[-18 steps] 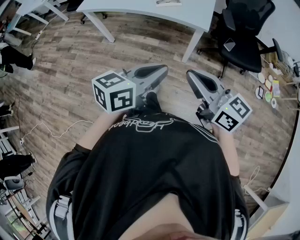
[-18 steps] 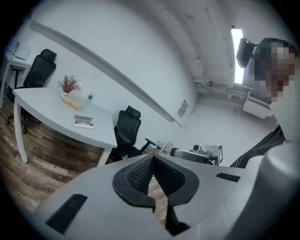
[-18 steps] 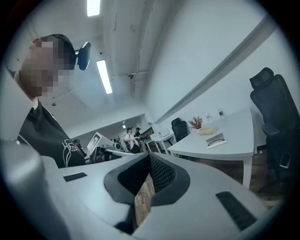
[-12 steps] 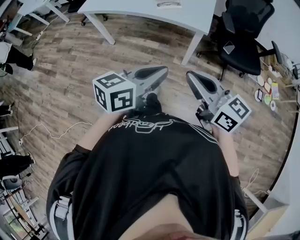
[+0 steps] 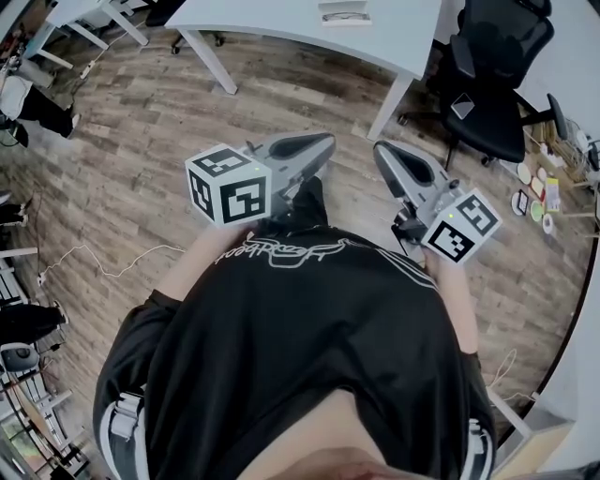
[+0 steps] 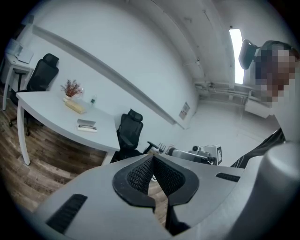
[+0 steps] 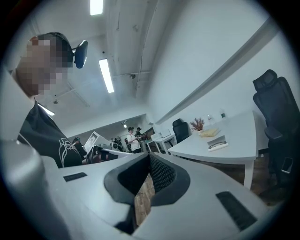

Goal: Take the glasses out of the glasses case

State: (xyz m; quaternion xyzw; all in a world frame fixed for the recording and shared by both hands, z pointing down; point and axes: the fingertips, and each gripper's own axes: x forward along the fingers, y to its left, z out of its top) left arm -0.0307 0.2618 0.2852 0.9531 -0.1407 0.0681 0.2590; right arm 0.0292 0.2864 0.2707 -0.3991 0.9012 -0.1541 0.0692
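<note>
The glasses case (image 5: pixel 344 14) is a small flat box lying on the white table (image 5: pixel 281 23) at the top of the head view, far from both grippers. It also shows in the left gripper view as the case (image 6: pixel 86 125) and in the right gripper view as the case (image 7: pixel 217 143). I hold both grippers close to my chest above the wooden floor. My left gripper (image 5: pixel 323 142) is shut with nothing in it, its tips (image 6: pixel 152 157) meeting. My right gripper (image 5: pixel 382 150) is shut and empty too, tips (image 7: pixel 149 155) together.
A black office chair (image 5: pixel 492 80) stands right of the table. Small coloured plates (image 5: pixel 536 183) lie on the floor at the right edge, and a thin cable (image 5: pixel 103 262) runs across the floor at the left. A potted plant (image 6: pixel 71 87) is on the table. People (image 7: pixel 132 138) stand far off.
The head view has tilted slightly, so more of the table and the case shows at the top. Both grippers stay shut in about the same place.
</note>
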